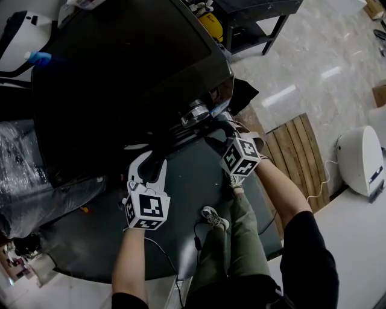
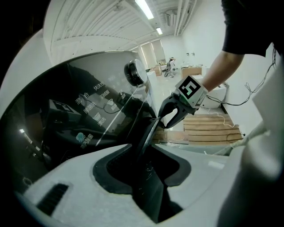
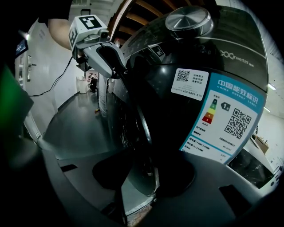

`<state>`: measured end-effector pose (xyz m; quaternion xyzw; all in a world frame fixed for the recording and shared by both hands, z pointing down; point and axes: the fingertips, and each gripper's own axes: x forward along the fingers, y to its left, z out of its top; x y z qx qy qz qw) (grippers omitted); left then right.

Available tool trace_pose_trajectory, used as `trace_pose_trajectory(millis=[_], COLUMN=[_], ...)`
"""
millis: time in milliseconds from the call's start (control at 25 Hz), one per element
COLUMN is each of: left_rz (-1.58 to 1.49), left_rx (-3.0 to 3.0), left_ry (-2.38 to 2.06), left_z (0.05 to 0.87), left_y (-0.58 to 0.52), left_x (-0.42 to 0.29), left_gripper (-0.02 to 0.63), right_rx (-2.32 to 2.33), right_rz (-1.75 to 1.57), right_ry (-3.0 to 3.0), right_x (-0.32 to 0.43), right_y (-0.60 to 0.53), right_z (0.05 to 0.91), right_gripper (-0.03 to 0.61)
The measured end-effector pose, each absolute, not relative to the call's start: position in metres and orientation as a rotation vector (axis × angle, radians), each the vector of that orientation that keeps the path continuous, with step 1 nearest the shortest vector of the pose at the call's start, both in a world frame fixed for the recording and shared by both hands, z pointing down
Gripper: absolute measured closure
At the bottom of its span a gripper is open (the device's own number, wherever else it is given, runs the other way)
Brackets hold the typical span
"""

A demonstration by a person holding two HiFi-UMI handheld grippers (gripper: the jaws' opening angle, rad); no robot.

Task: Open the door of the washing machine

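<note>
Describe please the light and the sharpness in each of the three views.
Head view: washing machine nearly black, glare streaks on the floor. Left gripper view: fisheye bend, ceiling lights blown out. Right gripper view: dim, door blurred close up, label sharp.

Washing machine point(image 1: 120, 78): glossy black body, chrome knob point(image 3: 187, 20), energy sticker point(image 3: 226, 117) on front. Door point(image 2: 151, 128): dark, with a curved chrome rim, looks swung slightly out. Its thin edge sits clamped in my left gripper point(image 2: 148, 155) and right gripper point(image 3: 144, 168).
</note>
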<state>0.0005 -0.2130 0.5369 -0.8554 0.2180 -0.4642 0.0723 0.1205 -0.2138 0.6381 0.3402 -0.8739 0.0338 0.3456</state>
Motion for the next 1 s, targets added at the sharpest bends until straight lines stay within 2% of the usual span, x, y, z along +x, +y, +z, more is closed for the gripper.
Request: trace_pose_trajectory(millis=[400, 560, 1000], left_rz=[-1.368, -1.376, -1.475], left_rx=[-2.610, -2.601, -2.531], left_ry=[0.664, 0.478, 0.286], left_z=[0.536, 0.536, 0.547], left_y=[-0.206, -0.156, -0.078], left_x=[0.000, -0.008, -0.041], left_gripper=[0.482, 0.466, 0.431], right_rx=[0.905, 0.798, 1.024], right_rz=[0.094, 0.115, 0.282], right_ry=[-2.259, -2.365, -2.363], right_x=[0.120, 0.105, 0.060], right_y=[-0.205, -0.132, -0.015], right_z=[0.639, 0.641, 0.648], right_gripper=[0.419, 0.449, 0.451])
